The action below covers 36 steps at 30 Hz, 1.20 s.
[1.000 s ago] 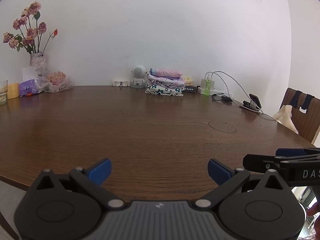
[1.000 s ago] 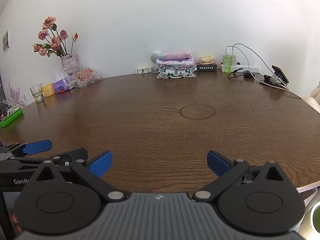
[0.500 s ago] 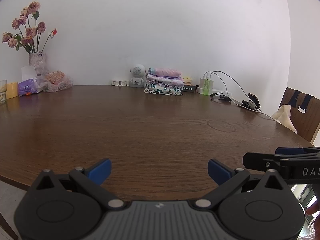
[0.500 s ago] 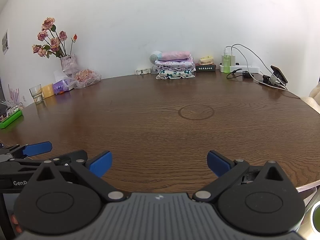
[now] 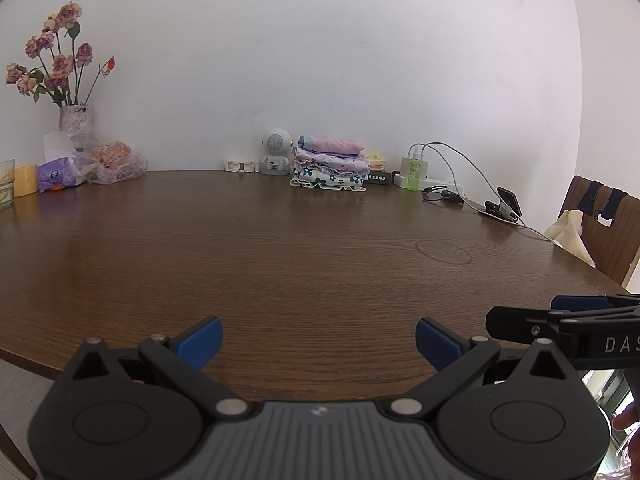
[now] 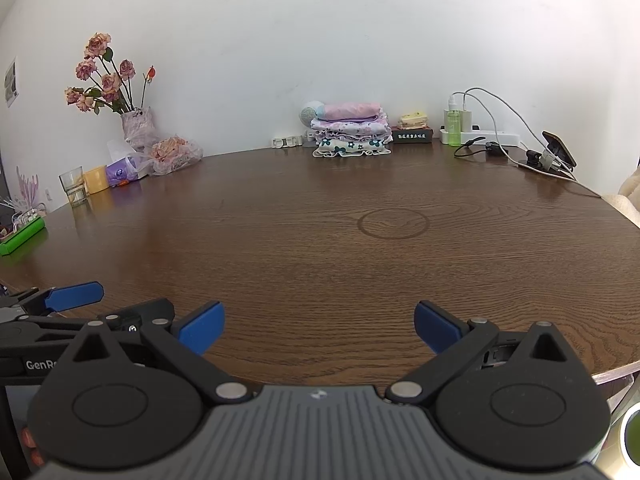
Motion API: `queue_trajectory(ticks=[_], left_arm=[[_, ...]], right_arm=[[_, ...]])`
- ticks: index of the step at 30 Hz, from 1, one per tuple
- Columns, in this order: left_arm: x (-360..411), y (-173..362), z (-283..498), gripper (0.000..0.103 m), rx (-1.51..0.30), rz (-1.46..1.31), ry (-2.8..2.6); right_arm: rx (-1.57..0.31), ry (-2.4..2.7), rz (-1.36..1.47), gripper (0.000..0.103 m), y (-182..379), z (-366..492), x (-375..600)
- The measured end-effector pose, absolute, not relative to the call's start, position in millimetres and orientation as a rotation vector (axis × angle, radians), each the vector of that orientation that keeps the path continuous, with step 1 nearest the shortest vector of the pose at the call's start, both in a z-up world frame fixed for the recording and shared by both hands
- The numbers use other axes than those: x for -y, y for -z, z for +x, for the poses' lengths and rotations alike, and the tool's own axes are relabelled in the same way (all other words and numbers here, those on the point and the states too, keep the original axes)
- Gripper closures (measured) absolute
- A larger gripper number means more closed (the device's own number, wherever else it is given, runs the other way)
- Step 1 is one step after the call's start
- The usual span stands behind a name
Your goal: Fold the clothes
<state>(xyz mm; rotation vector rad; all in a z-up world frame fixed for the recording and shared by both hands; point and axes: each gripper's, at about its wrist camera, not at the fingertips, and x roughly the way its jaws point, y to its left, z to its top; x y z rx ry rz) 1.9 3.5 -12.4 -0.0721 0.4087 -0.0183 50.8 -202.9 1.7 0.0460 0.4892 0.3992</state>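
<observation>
The wide brown surface (image 6: pixel 320 248) in front of me lies bare, with no garment spread on it. Against the far wall sits my stack of folded clothes (image 6: pixel 352 130), long axis running left to right, folded edges facing me. I judge the visible folding done. My left hand-held gripper (image 5: pixel 318 338) and right hand-held gripper (image 6: pixel 318 326) hover at the near edge, fingers wide apart, holding nothing.
</observation>
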Motion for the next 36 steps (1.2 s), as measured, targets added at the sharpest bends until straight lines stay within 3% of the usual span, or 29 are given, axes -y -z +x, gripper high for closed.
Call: queue_trajectory(ticks=[36], left_arm=[[-8.0,12.7,1.1,0.000,-0.409,-0.071,0.017]], right_arm=[[-0.485,-0.400,0.033,0.000,-3.6,47.1,198.8]])
